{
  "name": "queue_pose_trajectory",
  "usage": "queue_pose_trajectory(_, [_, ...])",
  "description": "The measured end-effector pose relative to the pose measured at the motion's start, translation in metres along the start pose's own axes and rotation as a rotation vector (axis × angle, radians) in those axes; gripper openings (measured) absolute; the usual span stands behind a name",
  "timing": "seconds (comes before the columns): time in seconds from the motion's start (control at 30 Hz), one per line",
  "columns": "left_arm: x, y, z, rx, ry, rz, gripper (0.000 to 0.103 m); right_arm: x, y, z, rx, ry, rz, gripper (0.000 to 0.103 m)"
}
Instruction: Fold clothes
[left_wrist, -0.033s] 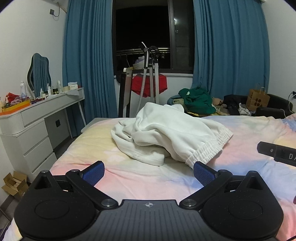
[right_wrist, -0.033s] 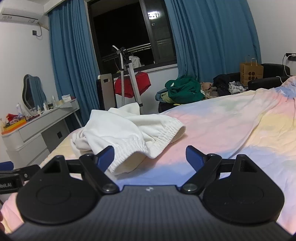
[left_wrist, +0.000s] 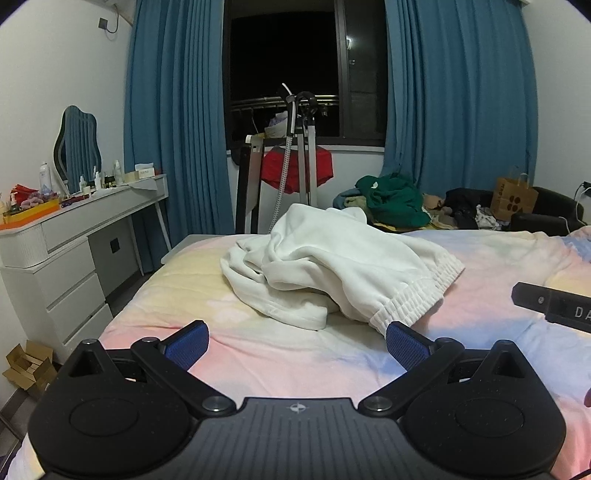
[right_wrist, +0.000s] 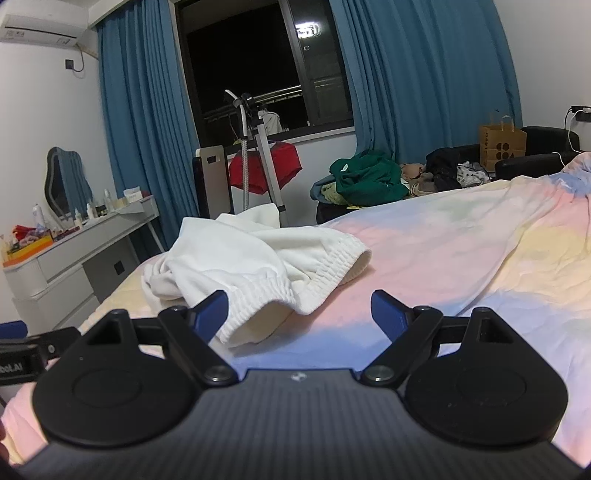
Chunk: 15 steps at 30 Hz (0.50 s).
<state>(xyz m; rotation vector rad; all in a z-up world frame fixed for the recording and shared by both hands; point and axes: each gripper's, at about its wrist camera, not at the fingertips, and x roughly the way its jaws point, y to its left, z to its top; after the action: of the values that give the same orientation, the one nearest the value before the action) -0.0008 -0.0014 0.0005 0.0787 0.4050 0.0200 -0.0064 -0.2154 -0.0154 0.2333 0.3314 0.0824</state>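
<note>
A crumpled white garment with an elastic waistband (left_wrist: 332, 273) lies in a heap on the pastel bedsheet (left_wrist: 280, 365). It also shows in the right wrist view (right_wrist: 258, 266). My left gripper (left_wrist: 295, 341) is open and empty, just short of the garment's near edge, its right pad beside the waistband. My right gripper (right_wrist: 299, 314) is open and empty, with its left pad in front of the waistband opening. Part of the right gripper's body (left_wrist: 554, 306) shows at the right edge of the left wrist view.
A white dresser (left_wrist: 55, 266) with bottles and a mirror stands left of the bed. A garment steamer stand (left_wrist: 303, 155) and a red cloth are by the window. A pile of clothes (left_wrist: 391, 203) and a paper bag (left_wrist: 513, 199) lie beyond the bed.
</note>
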Motion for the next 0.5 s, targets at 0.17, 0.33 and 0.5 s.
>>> queue_pose_trajectory(0.17, [-0.003,-0.008,-0.002,0.009,-0.011,0.011,0.103,0.0,0.006,-0.001,-0.034,-0.003,0.004,0.086])
queue_pose_trajectory(0.33, [-0.001,0.003,-0.001,-0.011,0.004,0.004,0.103,-0.001,0.012,-0.001,-0.065,-0.007,0.007,0.086])
queue_pose_trajectory(0.5, [-0.004,0.001,-0.001,-0.005,-0.002,0.011,0.103,-0.005,0.014,-0.004,-0.059,-0.024,0.005,0.086])
